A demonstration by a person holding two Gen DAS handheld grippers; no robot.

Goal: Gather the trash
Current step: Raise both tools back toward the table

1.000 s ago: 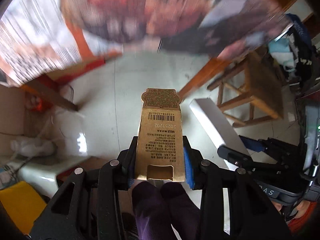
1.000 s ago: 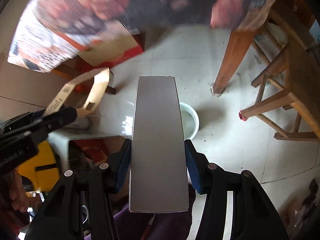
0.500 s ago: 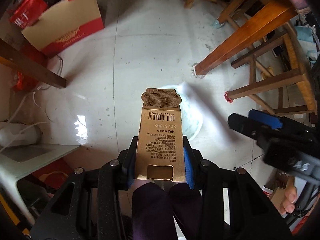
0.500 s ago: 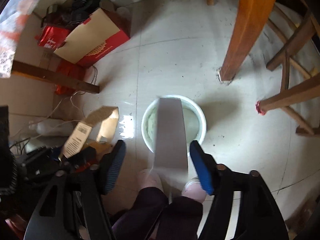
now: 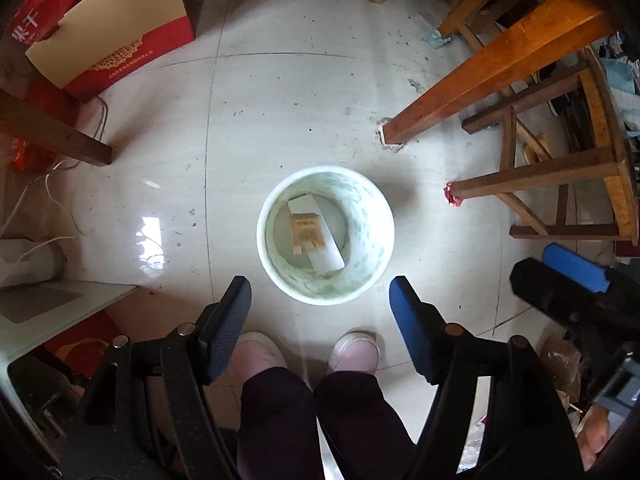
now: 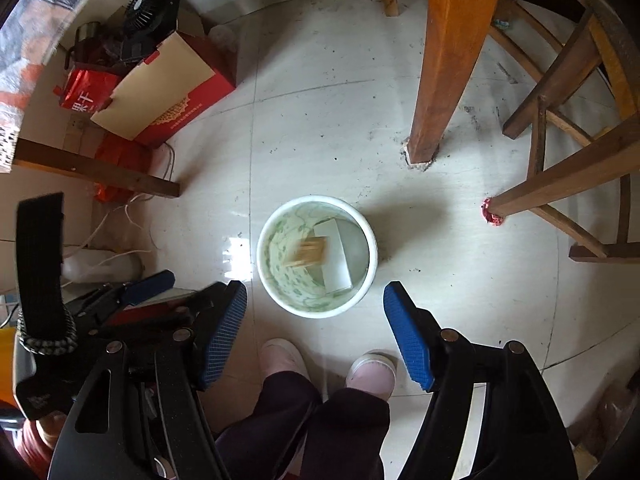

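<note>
Trash bin [image 5: 382, 240] sits on the tiled floor [image 5: 280, 100] directly ahead of and below both grippers, just past the person's pale shoes [image 5: 354, 350]. The left gripper [image 5: 320, 312] hangs over it with both jaws spread wide and nothing between them; the right gripper [image 6: 316, 316] does likewise, empty and open. Neither is clearly nearer: each frames the bin between its fingers, and the 2 tools hang side by side. Inside the bin lie 2 pieces of trash. A long white box [image 5: 324, 240] rests flat on the bottom, its long axis running diagonally from the far rim toward the near right wall. A smaller tan carton [image 5: 306, 232] with printed text lies on top of it near the far end; in the right wrist view it looks blurred, so I judge it may not have settled. The bin itself is a round white pail with a faint green pattern on the inner wall. A table leg [image 5: 480, 68] stands beyond it to the right, and a red and cream cardboard box [image 5: 120, 40] stands well apart at the far left. For the next move, I judge both grippers must turn away from the bin toward whatever trash remains.
</note>
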